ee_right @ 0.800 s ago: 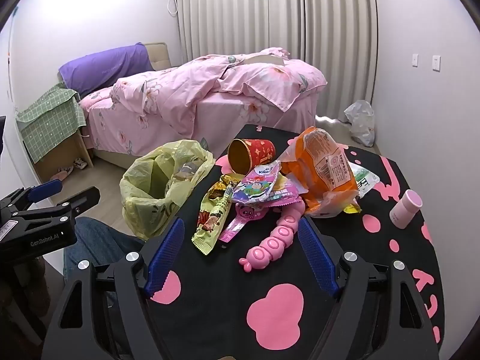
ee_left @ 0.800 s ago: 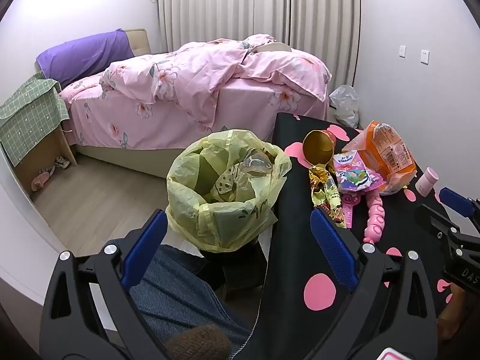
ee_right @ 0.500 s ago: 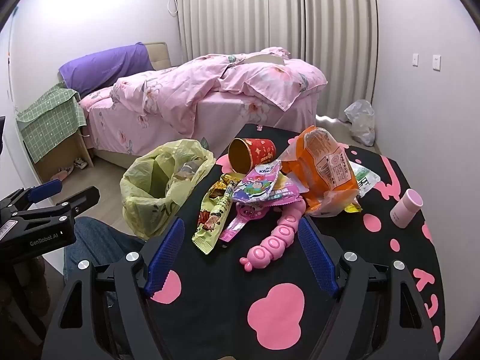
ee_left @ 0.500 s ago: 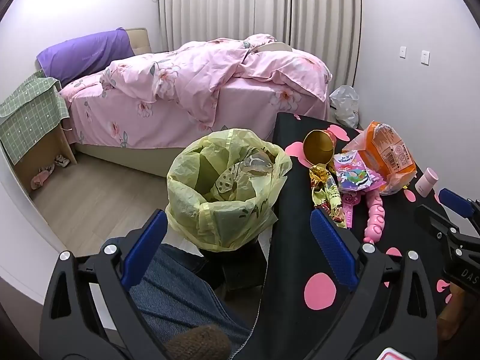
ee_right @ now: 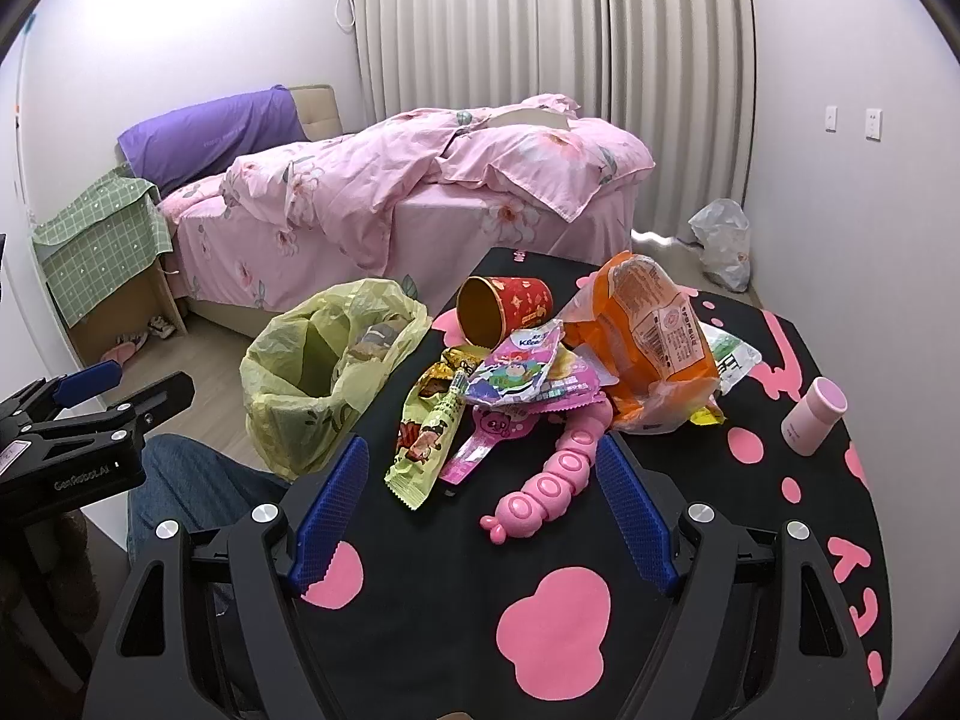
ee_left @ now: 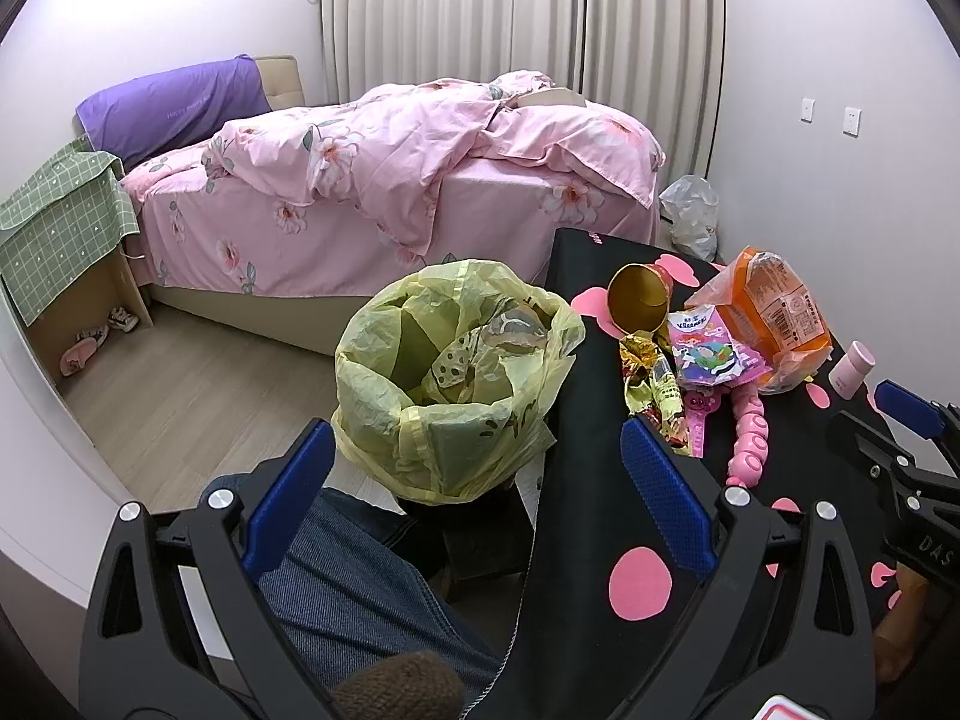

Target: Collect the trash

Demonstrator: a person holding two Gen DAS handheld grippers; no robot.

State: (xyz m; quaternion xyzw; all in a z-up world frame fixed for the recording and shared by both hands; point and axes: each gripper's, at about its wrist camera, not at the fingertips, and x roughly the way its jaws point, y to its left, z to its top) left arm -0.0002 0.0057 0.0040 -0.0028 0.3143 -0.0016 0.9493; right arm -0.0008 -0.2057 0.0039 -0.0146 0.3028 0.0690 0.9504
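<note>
Bedroom, plain pale walls. Ribbed beige curtains floor to ceiling behind bed. Bed w/ pink floral duvet, purple pillow at headboard end. Light wood floor. Bedside box shelf under green checked cloth, slippers inside. Two wall switches on rt wall. Even indoor light.

Crinkly thin plastic bin bag, glossy foil wrappers
</note>
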